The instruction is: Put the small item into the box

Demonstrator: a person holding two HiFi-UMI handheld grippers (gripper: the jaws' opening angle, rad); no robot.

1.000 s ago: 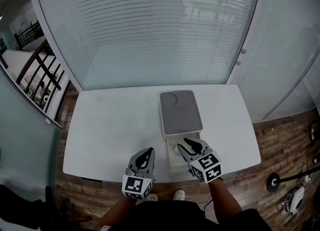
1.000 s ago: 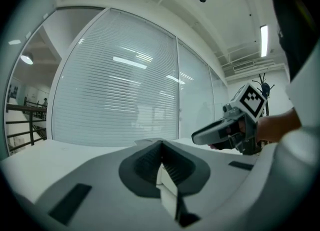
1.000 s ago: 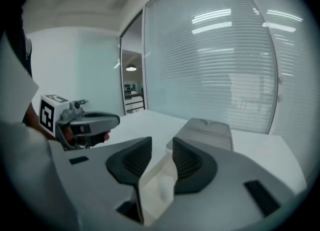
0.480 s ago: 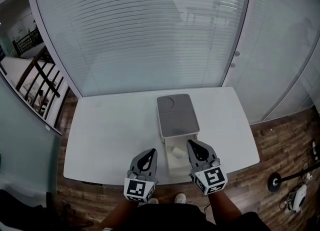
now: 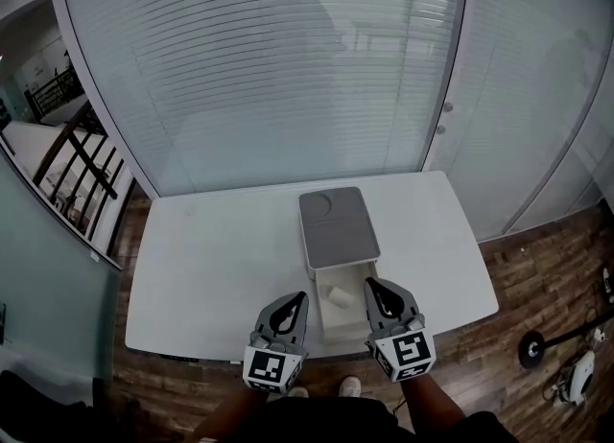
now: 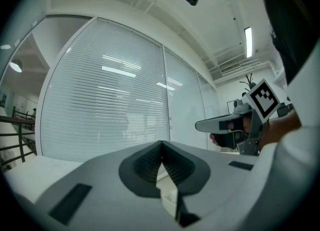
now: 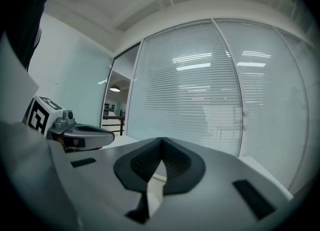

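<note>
A white box (image 5: pixel 343 321) with a grey lid (image 5: pixel 335 228) slid back stands on the white table (image 5: pixel 221 259). A small white item (image 5: pixel 337 292) lies inside the box's open front part. My left gripper (image 5: pixel 291 303) is shut and empty, held above the table's front edge just left of the box. To the right of the opening, my right gripper (image 5: pixel 375 288) is also shut with nothing in it. In the left gripper view the jaws (image 6: pixel 161 145) meet at the tips, and the right gripper (image 6: pixel 235 125) shows beside them. The right gripper view shows its jaws (image 7: pixel 161 153) closed.
A glass wall with blinds (image 5: pixel 288 67) rises behind the table. Wooden floor (image 5: pixel 537 268) lies to the right, with a stand base (image 5: pixel 530 348) on it. A stair railing (image 5: pixel 77 163) is at the left. The person's shoes (image 5: pixel 350 385) show below the table edge.
The right gripper, open over the box's opening a second ago, has shut and drawn back and up. The white item now lies in the box. The left gripper rose slightly.
</note>
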